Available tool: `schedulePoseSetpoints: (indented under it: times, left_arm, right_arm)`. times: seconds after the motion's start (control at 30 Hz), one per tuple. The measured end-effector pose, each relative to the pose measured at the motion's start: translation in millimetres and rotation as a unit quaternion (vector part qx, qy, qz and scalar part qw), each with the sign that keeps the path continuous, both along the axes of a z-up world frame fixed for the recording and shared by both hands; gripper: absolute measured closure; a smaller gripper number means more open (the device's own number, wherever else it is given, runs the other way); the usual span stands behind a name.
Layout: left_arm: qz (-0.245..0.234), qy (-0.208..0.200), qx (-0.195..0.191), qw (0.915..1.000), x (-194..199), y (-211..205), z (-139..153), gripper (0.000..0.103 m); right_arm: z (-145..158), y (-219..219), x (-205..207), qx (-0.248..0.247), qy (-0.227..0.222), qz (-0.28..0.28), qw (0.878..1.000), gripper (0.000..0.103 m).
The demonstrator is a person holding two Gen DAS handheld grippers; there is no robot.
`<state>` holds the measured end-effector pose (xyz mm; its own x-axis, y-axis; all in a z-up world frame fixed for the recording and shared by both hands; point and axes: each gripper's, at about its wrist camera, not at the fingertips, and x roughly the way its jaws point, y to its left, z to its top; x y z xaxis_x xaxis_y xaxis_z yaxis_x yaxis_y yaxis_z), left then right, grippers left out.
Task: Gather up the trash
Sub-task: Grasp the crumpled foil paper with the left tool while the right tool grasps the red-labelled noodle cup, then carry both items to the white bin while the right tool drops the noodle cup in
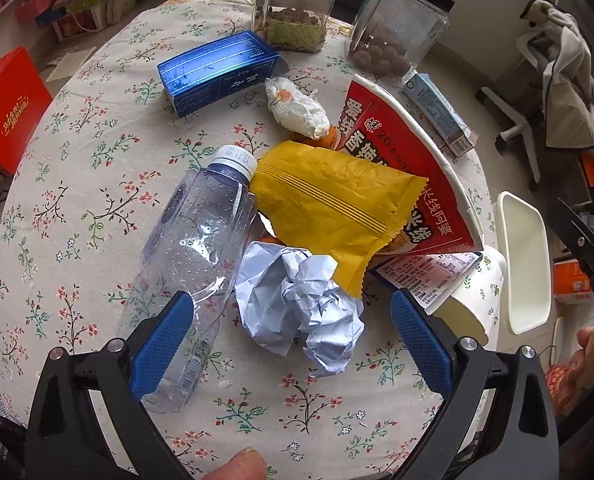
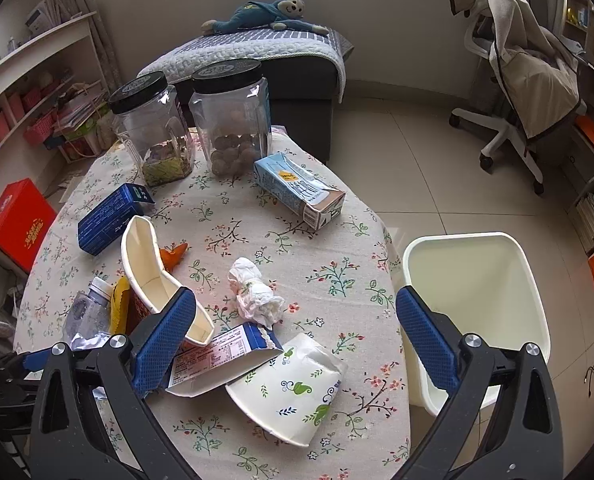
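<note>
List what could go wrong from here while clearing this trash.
1. The left gripper is open around the paper ball, but its left finger sits over the bottle; closing may pinch or roll the bottle.
2. The yellow wrapper overlaps the ball, so lifting could drag it along.
3. The bin stands off the table edge; a loose drop from the open right gripper may miss it.

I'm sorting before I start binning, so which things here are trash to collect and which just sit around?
Trash:
crushed clear plastic bottle
crumpled pale blue paper ball
yellow snack wrapper
flattened red noodle bowl
squashed white paper cup
wadded white tissue
white plastic bin, the target

Lying about:
two black-lidded clear jars
grey blanket-covered sofa
</note>
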<state>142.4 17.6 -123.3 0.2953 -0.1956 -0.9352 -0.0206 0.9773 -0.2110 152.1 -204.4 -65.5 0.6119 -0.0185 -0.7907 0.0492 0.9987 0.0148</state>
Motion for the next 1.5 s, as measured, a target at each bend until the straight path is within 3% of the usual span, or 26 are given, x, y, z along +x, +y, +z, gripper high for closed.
schedulePoseSetpoints:
  times: [0.17,0.37,0.5,0.73,0.9,1.07,1.27,1.4,1.47,1.5]
  left_arm:
    - [-0.018,0.01,0.001,0.9998,0.3,-4.3,-6.8,0.025]
    - [-0.042,0.011,-0.013,0.999,-1.9,-3.5,-6.7,0.064]
    - [-0.05,-0.013,-0.004,0.9987,-7.1,4.7,6.0,0.073]
    - [-0.056,-0.072,-0.037,0.9952,-19.3,31.4,44.1,0.076]
    - [-0.03,-0.117,-0.061,0.9908,-21.6,57.1,72.0,0.077]
    - [0.0,-0.117,-0.066,0.991,-14.1,77.2,72.3,0.077]
    - [0.006,-0.122,-0.066,0.9903,-14.8,80.2,72.4,0.077]
    - [0.013,-0.125,-0.064,0.99,-13.5,82.9,71.4,0.077]
    - [0.015,-0.123,-0.064,0.9902,-11.8,83.0,69.4,0.077]
    - [0.015,-0.123,-0.064,0.9903,-11.3,83.5,68.5,0.077]
  right_arm:
    - [-9.0,19.7,11.7,-0.003,0.008,0.023,1.0,0.007]
    - [-16.2,41.2,23.0,0.001,0.02,0.049,0.999,0.007]
    - [-21.2,50.5,29.6,0.008,0.026,0.058,0.998,0.007]
    - [-26.1,60.3,42.4,0.039,0.039,0.079,0.995,0.007]
    - [-32.0,68.7,47.8,0.061,0.053,0.105,0.991,0.007]
    - [-37.9,83.4,47.9,0.067,0.066,0.14,0.986,0.007]
    - [-27.3,102.5,43.9,0.068,0.042,0.176,0.981,0.007]
    - [-34.9,113.0,53.5,0.037,0.045,0.163,0.985,0.007]
    - [-41.5,112.7,59.9,0.052,0.058,0.154,0.985,0.007]
    - [-43.7,111.7,62.3,0.065,0.066,0.153,0.984,0.014]
